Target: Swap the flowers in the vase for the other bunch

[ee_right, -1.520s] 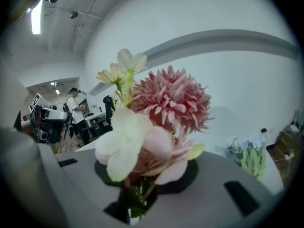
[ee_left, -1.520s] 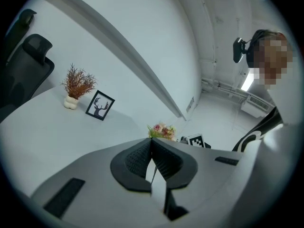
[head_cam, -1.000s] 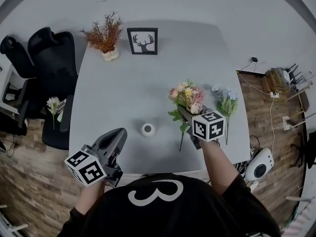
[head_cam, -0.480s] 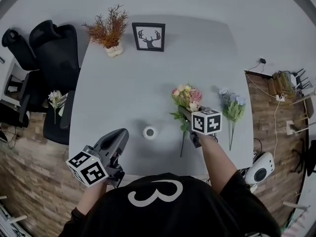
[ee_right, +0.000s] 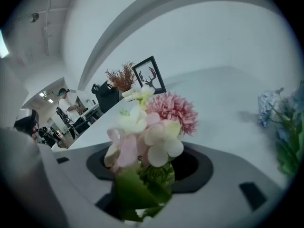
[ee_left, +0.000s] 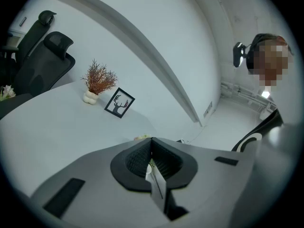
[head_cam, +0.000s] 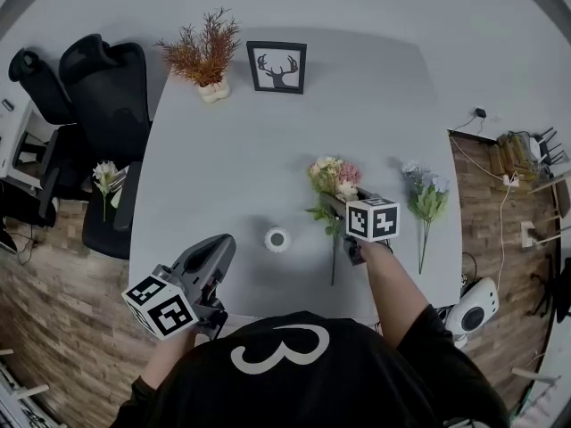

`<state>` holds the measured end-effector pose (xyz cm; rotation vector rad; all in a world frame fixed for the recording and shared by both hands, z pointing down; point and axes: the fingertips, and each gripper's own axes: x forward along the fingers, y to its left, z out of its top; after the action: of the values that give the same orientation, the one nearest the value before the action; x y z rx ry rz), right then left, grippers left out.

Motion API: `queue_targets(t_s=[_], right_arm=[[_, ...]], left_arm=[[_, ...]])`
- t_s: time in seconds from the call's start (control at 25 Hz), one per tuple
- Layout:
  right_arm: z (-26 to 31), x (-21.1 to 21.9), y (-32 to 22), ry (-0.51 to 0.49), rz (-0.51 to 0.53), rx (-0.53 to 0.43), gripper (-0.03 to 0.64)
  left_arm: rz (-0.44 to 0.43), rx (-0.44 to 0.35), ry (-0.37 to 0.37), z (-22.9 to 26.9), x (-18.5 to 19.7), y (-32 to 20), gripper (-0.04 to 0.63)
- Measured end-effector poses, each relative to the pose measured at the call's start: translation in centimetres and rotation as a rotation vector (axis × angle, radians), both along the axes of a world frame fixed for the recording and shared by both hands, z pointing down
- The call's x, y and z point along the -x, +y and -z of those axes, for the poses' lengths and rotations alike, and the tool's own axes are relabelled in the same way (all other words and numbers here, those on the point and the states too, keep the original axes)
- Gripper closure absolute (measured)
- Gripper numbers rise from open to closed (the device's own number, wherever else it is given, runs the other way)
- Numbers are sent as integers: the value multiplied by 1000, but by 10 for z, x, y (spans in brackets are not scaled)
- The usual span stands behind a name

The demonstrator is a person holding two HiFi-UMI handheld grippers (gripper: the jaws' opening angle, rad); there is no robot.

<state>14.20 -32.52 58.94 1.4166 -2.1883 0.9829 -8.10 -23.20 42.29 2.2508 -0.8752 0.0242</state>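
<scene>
The vase [head_cam: 277, 238] stands bare on the tabletop [head_cam: 234, 141]. Both bunches lie flat to its 3 o'clock side: the pink and cream bunch [head_cam: 333, 177] nearer, the blue bunch [head_cam: 428, 196] beyond it toward the tabletop's 3 o'clock edge.

The right hand-held gripper [head_cam: 330, 203] has just been opening its jaws. The pink bunch's stems and leaves sit between them, but the bunch rests on the tabletop and looks released rather than gripped. The left hand-held gripper [head_cam: 223, 244] is clenched on nothing, at 9 o'clock of the vase and apart from it.

Risks from here, as I judge them:

- **Snagging:** leaves fill the space between the right jaws. Pulling back toward 6 o'clock could catch them and drag the bunch, and its stem end already lies close to the tabletop's near edge.
- **Wrong bunch:** the two bunches lie near each other. A hasty reach toward 3 o'clock could brush the pink blooms or close on the same bunch again.
- **Blue bunch sliding off:** it lies near the tabletop's edge, so a nudge toward 3 o'clock during the pickup could push it over.
- **Vase tipping:** it looks small and narrow-mouthed, and nothing steadies it. Stems arriving at a slant could knock it over or skid it away unless the left hand-held gripper opens and braces it
- **Splayed stems:** gripping too near the blooms would leave the stem ends loose and hard to aim at the mouth
</scene>
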Motion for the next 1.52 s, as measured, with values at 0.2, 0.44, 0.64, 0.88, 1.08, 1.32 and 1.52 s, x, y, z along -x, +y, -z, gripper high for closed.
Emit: queue_targets(t_s=[0.2, 0.44, 0.64, 0.88, 1.08, 1.32, 1.52], right_arm=[[11, -5, -3, 56, -54, -64, 271], [35, -4, 3, 75, -116, -170, 201], [67, 0, 18, 49, -153, -254, 199], [96, 11, 52, 19, -152, -291, 199], [85, 17, 90, 60, -137, -221, 201], [91, 25, 136, 8, -187, -233, 201], [149, 49, 177, -67, -156, -423, 292]], left_arm=[[-4, -7, 2, 4, 5, 4, 584], [-23, -19, 3, 8, 10, 12, 584], [-56, -39, 17, 16, 11, 20, 584], [-111, -74, 37, 26, 12, 35, 584], [-164, -102, 48, 35, 17, 56, 584], [-219, -122, 59, 42, 27, 80, 584], [-277, -149, 67, 51, 27, 101, 584]])
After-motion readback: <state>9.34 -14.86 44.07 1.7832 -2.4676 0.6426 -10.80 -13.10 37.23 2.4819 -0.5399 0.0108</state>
